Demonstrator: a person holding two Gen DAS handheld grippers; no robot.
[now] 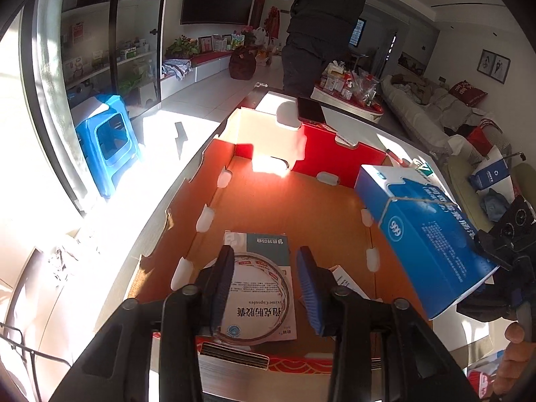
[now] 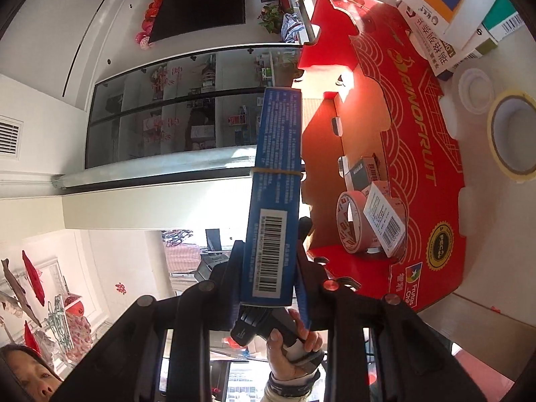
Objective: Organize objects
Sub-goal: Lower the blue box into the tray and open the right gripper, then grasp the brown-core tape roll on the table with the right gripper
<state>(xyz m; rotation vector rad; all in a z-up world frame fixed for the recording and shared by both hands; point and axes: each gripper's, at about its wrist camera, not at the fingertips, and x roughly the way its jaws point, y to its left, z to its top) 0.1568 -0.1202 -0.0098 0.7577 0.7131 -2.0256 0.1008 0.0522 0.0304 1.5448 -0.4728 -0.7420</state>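
A red cardboard fruit tray point(image 1: 338, 157) with a brown floor lies on the white table; it also shows in the right wrist view point(image 2: 422, 154). Inside it lie a white and grey medicine box point(image 1: 268, 248) and a clear tape roll point(image 1: 258, 298), seen too in the right wrist view point(image 2: 351, 221). My left gripper point(image 1: 266, 288) is open and empty just above that box and roll. My right gripper point(image 2: 269, 284) is shut on a blue medicine box point(image 2: 274, 187) bound by a rubber band. It holds the blue box point(image 1: 422, 221) tilted over the tray's right side.
Several medicine boxes point(image 2: 445, 3), a yellow tape roll point(image 2: 512, 134) and a white lid point(image 2: 475, 90) lie on the table beside the tray. A black phone point(image 1: 311, 110) lies beyond the tray. A person point(image 1: 318, 23) stands behind the table. A blue stool point(image 1: 107, 147) stands at the left.
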